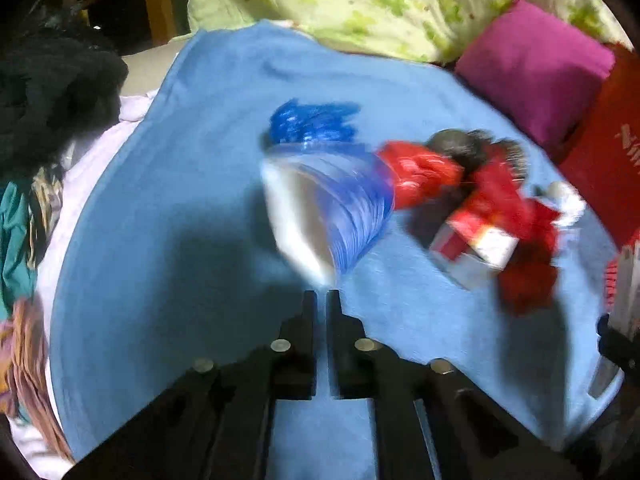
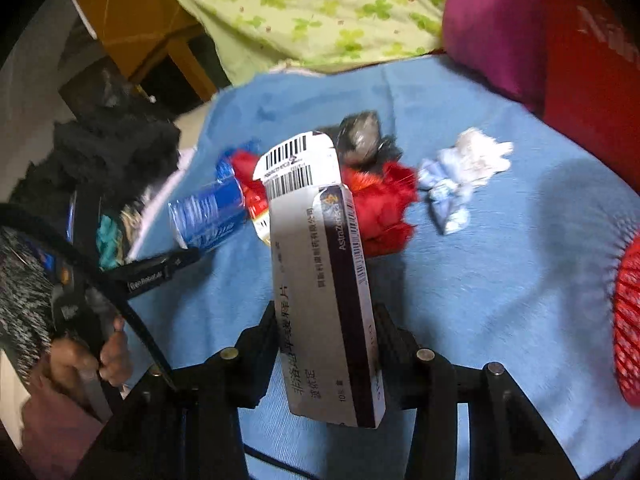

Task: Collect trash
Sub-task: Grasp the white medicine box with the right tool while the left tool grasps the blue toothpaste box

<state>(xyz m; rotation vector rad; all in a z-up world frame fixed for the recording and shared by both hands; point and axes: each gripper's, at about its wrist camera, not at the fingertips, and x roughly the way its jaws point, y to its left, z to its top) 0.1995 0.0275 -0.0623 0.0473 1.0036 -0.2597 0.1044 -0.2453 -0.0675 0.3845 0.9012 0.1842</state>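
Blue blanket (image 2: 500,280): spread flat, covers most of the surface in both views; all the trash lies on it.

Green floral quilt (image 2: 320,12): bunched along the far edge of the blanket.

Magenta pillow (image 1: 536,68): far right, touching the blanket's edge, just beside a red box (image 2: 592,60) with white lettering.

Dark clothing heap (image 1: 52,96): far left, off the blanket.

Red mesh basket (image 2: 628,320): right edge of the right wrist view, only part of it in view.

Medicine carton (image 2: 324,280): white with a dark purple side and barcodes on its far flap. Held lengthwise between the jaws of the right gripper (image 2: 326,320), which are part closed and press on both its long sides; it is lifted clear of the blanket.

Blue and white plastic wrapper (image 1: 332,208): centre of the blanket, blurred. Its near tip sits at the left gripper (image 1: 322,300), whose jaws are drawn almost together; whether they pinch the plastic cannot be told.

Red wrapper pile (image 2: 380,208): just right of the blue wrapper, touching it, with a dark crumpled lump (image 2: 360,136) on its far side.

Crumpled white and pale blue paper (image 2: 464,172): right of the red pile, apart from it.

A hand (image 2: 108,352) grips the left gripper's handle, near left.
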